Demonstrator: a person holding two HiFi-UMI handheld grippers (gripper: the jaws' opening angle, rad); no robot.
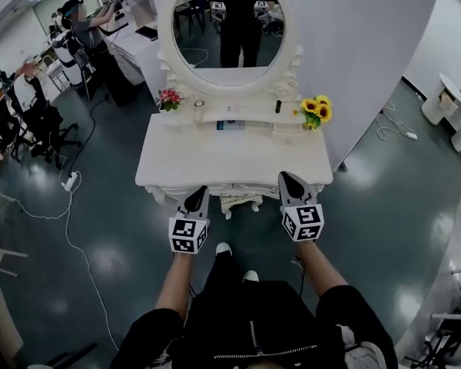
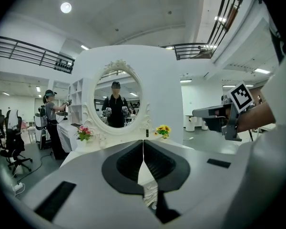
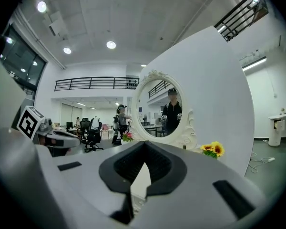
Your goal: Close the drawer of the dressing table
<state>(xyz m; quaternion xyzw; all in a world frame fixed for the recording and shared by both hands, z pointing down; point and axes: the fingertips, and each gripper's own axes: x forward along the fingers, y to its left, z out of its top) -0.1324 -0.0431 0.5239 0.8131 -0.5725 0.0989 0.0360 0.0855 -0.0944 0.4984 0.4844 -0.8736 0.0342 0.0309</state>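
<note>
Both jaw pairs are pressed together with nothing between them. Left gripper (image 1: 197, 193) and right gripper (image 1: 286, 178) point at the front edge of the white dressing table (image 1: 230, 160). Its drawer (image 1: 238, 194) sits under the worktop between them, apparently pushed in.

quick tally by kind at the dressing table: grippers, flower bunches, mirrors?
Grippers: 2, the left gripper and the right gripper
Flower bunches: 2, the pink flowers and the sunflowers
Mirrors: 1, the oval mirror
Total: 5
</note>
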